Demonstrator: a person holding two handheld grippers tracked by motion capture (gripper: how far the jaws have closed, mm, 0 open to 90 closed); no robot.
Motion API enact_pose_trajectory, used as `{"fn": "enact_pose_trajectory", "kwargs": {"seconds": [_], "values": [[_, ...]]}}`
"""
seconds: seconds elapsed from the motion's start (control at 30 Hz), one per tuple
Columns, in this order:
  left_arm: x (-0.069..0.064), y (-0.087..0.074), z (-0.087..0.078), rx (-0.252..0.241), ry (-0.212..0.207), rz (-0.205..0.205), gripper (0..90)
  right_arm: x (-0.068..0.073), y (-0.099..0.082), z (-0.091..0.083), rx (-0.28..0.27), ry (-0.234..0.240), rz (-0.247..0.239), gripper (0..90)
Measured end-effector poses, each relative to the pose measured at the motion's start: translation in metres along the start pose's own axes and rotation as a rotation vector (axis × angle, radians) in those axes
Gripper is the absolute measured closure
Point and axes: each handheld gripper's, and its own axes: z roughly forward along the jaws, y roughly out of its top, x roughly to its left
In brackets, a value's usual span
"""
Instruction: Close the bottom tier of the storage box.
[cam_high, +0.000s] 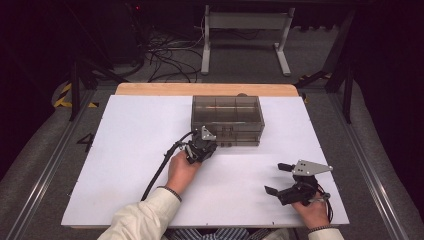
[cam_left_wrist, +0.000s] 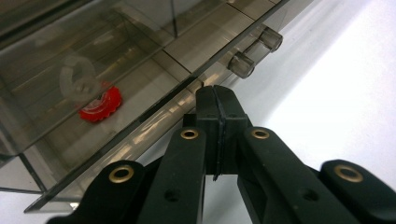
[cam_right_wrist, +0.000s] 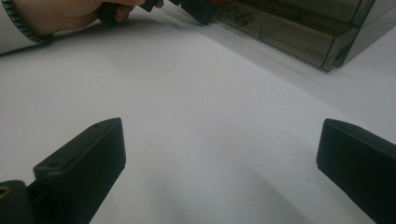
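Drawer box: smoked, see-through plastic organiser (cam_high: 227, 119), rectangular and hard-edged, standing at the far middle of the white table (cam_high: 125, 165); I read two stacked drawer levels with thin dividers inside.
Drawer knobs: two short clear cylinders (cam_left_wrist: 243, 64) jutting from the drawer front, glossy, just beyond my left jaws in the left gripper view.
Contents: small red toothed disc (cam_left_wrist: 99, 106) on a drawer floor, with a pale translucent ring shape just above it; I cannot tell whether the ring is an object or a reflection.
Left gripper: matte black (cam_high: 202, 146), brass-coloured rivets on its arms; jaws pressed flat together with nothing between them, tips right at the lower front edge of the box, left of the knobs. I cannot tell whether they touch it.
Right gripper: black with a grey three-cornered plate (cam_high: 280, 177), low over bare table at near right, well apart from the box; blocky jaws spread wide, holding nothing.
Table surface: smooth, matte white sheet, wooden strip along the far edge.
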Motion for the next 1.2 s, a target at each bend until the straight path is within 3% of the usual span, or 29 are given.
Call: {"fn": "enact_pose_trajectory", "kwargs": {"seconds": [0.57, 0.67, 0.87, 1.2], "values": [[0.0073, -0.0001, 0.003, -0.033, 0.062, -0.005, 89.8, -0.0001, -0.0001, 0.0002, 0.002, 0.0, 0.0, 2.0], [0.0086, -0.0003, 0.003, -0.037, 0.055, -0.013, 89.9, -0.0001, -0.0001, 0.0004, 0.003, -0.001, -0.001, 2.0], [0.0066, -0.0001, 0.0034, -0.036, 0.077, 0.015, 89.9, -0.0001, 0.0, 0.0004, 0.003, -0.001, 0.0, 2.0], [0.0076, 0.0, 0.0034, -0.035, 0.068, 0.008, 89.9, -0.0003, -0.0001, 0.0005, 0.004, -0.001, 0.002, 2.0]]}}
